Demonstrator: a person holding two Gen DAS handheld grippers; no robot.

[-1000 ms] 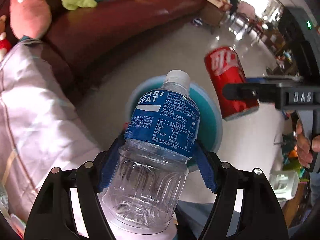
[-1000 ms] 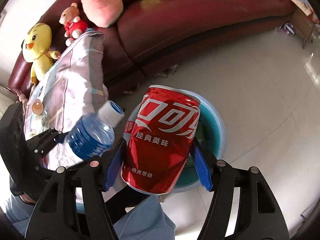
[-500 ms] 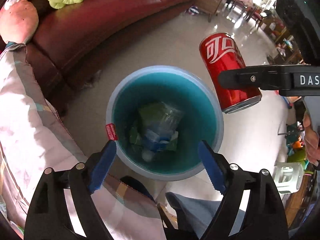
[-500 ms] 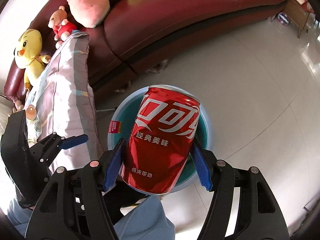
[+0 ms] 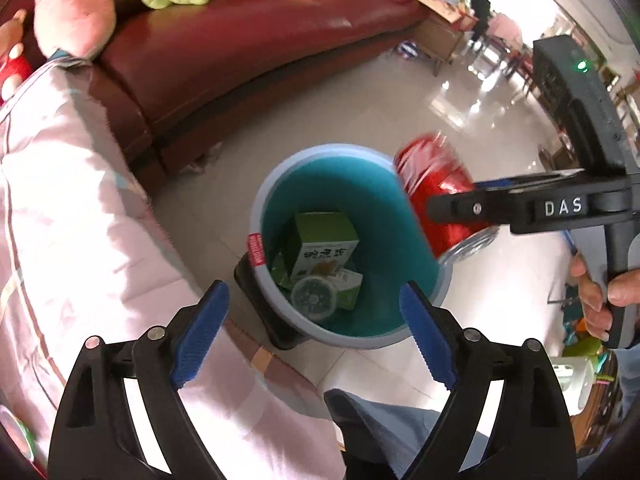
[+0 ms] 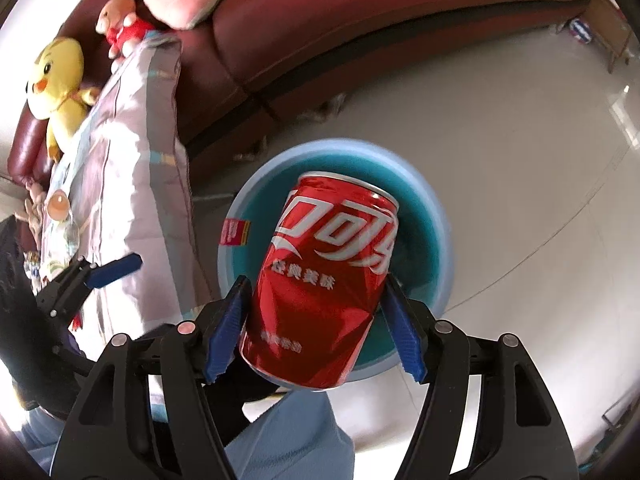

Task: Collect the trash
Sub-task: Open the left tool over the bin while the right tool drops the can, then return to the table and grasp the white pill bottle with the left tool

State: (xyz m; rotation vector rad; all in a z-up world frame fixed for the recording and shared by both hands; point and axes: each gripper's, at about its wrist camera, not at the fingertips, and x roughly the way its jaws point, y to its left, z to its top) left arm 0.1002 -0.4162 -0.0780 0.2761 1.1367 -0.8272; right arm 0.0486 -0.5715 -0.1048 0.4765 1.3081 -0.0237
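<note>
A blue bin (image 5: 325, 147) with a teal inside stands on the floor below both grippers. My left gripper (image 5: 313, 286) hangs over it, its jaws opening with nothing between them. In the bin lie a green carton (image 5: 324, 240) and a round clear base (image 5: 314, 298) that looks like the plastic bottle. In the right wrist view my right gripper (image 6: 316, 280) is above the bin (image 6: 340, 145) with its jaws opening. The red cola can (image 6: 324, 280) is tilted between the pads, with gaps on both sides. In the left wrist view the can (image 5: 436, 184) is blurred at the bin's right rim.
A maroon sofa (image 5: 240, 48) with plush toys (image 6: 60, 80) curves behind the bin. A pink quilt (image 5: 72, 208) lies to the left. A knee in blue trousers (image 5: 384, 424) is below the grippers, and a hand (image 5: 600, 300) holds the right gripper's handle. Pale tiled floor (image 6: 520, 160) spreads to the right.
The plastic bottle left my left gripper and dropped into the bin, and those jaws spread wider. My right gripper sank toward the bin and its pads came off the can.
</note>
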